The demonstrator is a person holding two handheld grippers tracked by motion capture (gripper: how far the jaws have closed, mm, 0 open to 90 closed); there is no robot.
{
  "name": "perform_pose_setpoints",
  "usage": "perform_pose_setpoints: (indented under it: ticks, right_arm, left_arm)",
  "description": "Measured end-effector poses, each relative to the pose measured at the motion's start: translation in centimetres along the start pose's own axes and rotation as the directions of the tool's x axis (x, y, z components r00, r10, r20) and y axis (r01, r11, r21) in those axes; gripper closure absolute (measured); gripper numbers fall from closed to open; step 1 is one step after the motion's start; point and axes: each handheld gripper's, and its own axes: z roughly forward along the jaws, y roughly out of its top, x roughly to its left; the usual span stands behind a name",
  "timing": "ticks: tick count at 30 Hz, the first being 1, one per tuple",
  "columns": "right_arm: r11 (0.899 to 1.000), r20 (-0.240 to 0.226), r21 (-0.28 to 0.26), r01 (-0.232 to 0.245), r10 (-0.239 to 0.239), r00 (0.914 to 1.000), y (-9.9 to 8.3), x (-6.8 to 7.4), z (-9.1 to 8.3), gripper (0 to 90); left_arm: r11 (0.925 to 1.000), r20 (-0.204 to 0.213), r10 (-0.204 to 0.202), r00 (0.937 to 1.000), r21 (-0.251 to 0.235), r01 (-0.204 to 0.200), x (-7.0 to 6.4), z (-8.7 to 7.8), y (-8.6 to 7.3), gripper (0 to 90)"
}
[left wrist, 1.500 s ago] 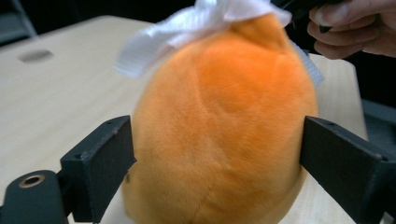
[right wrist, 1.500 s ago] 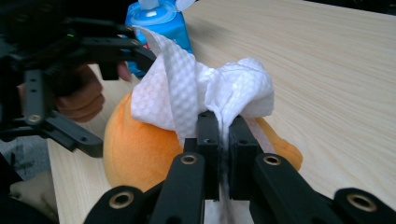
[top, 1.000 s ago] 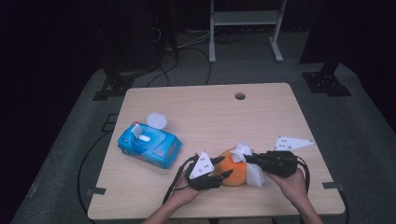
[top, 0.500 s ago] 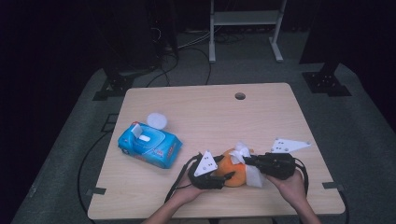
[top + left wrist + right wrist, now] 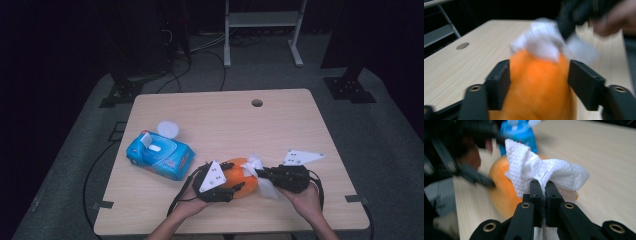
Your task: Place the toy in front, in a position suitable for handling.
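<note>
While held near the table's [image 5: 300, 125] six o'clock edge, sat clamped between the left gripper's [image 5: 537, 75] two jaws, one black pad pressed to each flank: an orange [image 5: 536, 85], blurred in the left gripper view. Draped over its top and its three o'clock side, touching the peel: a crumpled white wipe [image 5: 541, 173], pinched tight in the right gripper [image 5: 543, 188], jaws shut together on a fold of the cloth. Lying well apart toward nine o'clock: a blue pack of wipes [image 5: 160, 156], flap up, with a small white round lid [image 5: 168, 129] just beyond it at about eleven o'clock. Judged as wiping in progress, the fruit steadied on one side and rubbed from the other. Likely trouble from here: the round, smooth orange squirting out from between the flat pads if the rubbing pushed across the grip rather than into it, then rolling toward the near edge and off. Also possible: the thin fold sliding free of the shut jaws under drag, leaving bare plastic to scrape the peel. Too hard a squeeze on the left would bruise or split the skin; too light, and the fruit would turn with each stroke instead of getting cleaned. Could not tell whether the orange rested on the wood or hung slightly above it.
</note>
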Motion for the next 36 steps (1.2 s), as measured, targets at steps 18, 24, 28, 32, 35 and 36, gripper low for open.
perform_pose_setpoints:
  ticks: [18, 24, 28, 32, 35, 36]
  right_arm:
    - [0.995, -0.116, 0.092, -0.025, 0.035, 0.9927, -0.8, 0.5, 1.3, 85.5]
    - [0.994, -0.137, 0.109, -0.026, 0.041, 0.9897, -0.9, 0.5, 1.0, 85.5]
    - [0.995, -0.129, 0.103, -0.016, 0.030, 0.9912, -0.7, 0.6, 0.8, 85.4]
    - [0.999, -0.116, 0.035, -0.020, 0.024, 0.9929, -0.1, 0.5, 0.1, 85.3]
    - [0.999, -0.102, 0.015, -0.037, 0.039, 0.9940, 0.0, 0.2, -0.1, 85.3]
    - [0.999, -0.095, 0.015, -0.035, 0.036, 0.9948, 0.0, 0.2, -0.2, 85.3]
  left_arm:
    - [0.9917, 0.084, -0.084, 0.9929, 0.104, 0.076, 1.0, 0.1, -0.2, 17.5]
    - [0.9790, 0.165, -0.148, 0.9750, 0.164, 0.121, 1.4, 0.6, -1.7, 22.7]
    - [0.9804, 0.140, -0.121, 0.9827, 0.172, 0.096, 1.1, 0.6, -1.5, 37.6]
    - [0.9917, 0.127, -0.073, 0.9892, 0.114, 0.059, 0.7, 0.4, -1.2, 47.2]
    - [0.9963, 0.108, -0.031, 0.9937, 0.083, 0.022, 0.3, 0.4, -0.8, 50.3]
    - [0.9971, 0.100, -0.017, 0.9949, 0.075, 0.009, 0.2, 0.4, -0.8, 50.7]
